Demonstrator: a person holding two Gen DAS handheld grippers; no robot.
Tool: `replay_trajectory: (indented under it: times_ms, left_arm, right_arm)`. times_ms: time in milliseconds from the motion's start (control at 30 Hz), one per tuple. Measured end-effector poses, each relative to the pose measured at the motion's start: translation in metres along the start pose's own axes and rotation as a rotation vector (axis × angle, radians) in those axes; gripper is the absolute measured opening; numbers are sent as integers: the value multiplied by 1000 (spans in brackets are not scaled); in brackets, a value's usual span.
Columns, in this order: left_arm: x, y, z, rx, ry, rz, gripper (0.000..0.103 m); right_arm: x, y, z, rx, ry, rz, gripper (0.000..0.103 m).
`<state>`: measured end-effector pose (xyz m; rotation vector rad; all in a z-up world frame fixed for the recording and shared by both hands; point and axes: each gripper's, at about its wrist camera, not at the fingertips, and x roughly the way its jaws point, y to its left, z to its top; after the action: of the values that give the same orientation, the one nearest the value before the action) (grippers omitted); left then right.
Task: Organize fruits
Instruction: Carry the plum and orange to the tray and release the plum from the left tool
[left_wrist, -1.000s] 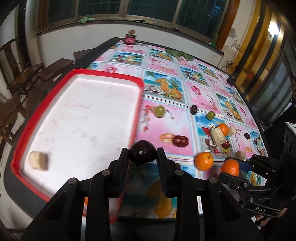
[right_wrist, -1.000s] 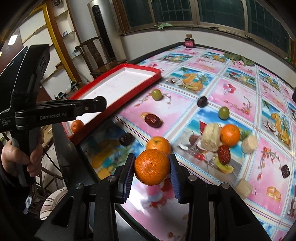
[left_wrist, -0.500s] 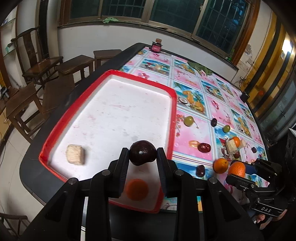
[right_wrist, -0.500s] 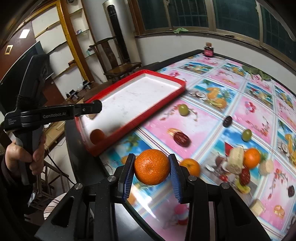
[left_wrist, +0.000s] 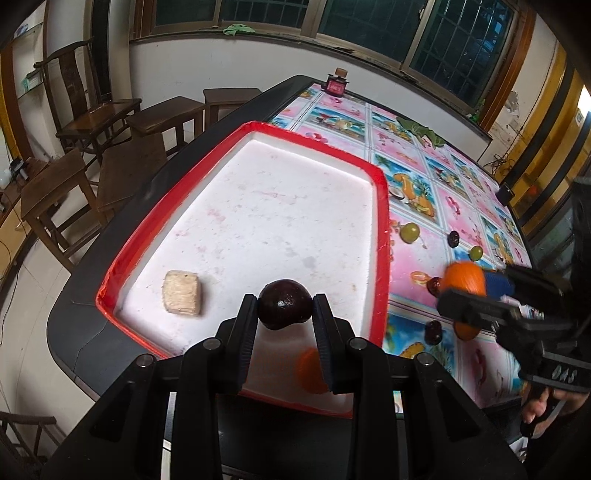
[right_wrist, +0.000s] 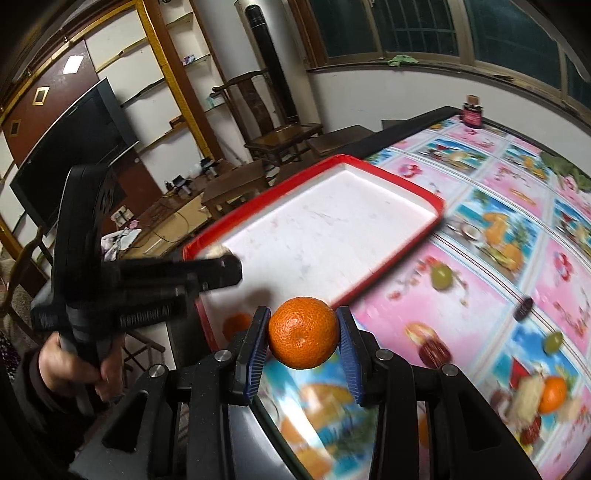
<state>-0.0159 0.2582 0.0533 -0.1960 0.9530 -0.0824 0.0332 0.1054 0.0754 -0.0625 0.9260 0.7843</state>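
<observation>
My left gripper (left_wrist: 285, 309) is shut on a dark round fruit (left_wrist: 284, 303), held above the near end of the red-rimmed white tray (left_wrist: 380, 236). In the tray lie a pale beige block (left_wrist: 182, 297) and an orange (left_wrist: 312, 371), the latter partly hidden by my fingers. My right gripper (right_wrist: 302, 333) is shut on an orange (right_wrist: 302, 332) over the table's near edge, just right of the tray (right_wrist: 384, 266). From the left wrist view, the right gripper (left_wrist: 469, 286) and its orange (left_wrist: 464, 277) hang right of the tray.
Loose on the patterned tablecloth (left_wrist: 436, 192) are green grapes (left_wrist: 410, 232), dark dates (left_wrist: 433, 331), oranges (right_wrist: 552, 394) and beige blocks. Wooden chairs and stools (left_wrist: 110, 122) stand left of the table. A small jar (left_wrist: 336, 84) sits at the far end.
Both grippers have moved left toward the tray, each keeping its fruit. The left one now hangs over the tray's near end; the right one has come close to the tray's edge.
</observation>
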Motion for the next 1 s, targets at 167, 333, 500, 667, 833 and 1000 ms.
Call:
replay_trajectory:
  times_ms: [167, 333, 500, 667, 833, 1000]
  left_arm:
    - [5, 4, -4, -1, 19, 3, 28]
    - [13, 11, -4, -4, 31, 11, 28]
    - [19, 20, 2, -21, 35, 14, 28]
    - [20, 19, 19, -2, 5, 22, 28]
    - [28, 26, 35, -1, -7, 51, 28]
    - [38, 36, 39, -9, 2, 85, 28]
  right_arm:
    - [25, 5, 21, -15, 20, 15, 37]
    - [49, 9, 32, -32, 48, 14, 37]
    - [68, 10, 32, -36, 75, 9, 37]
    - [81, 9, 31, -44, 95, -7, 37]
    - [89, 8, 32, -46, 106, -11, 37]
    - [98, 14, 31, -74, 118, -12, 37]
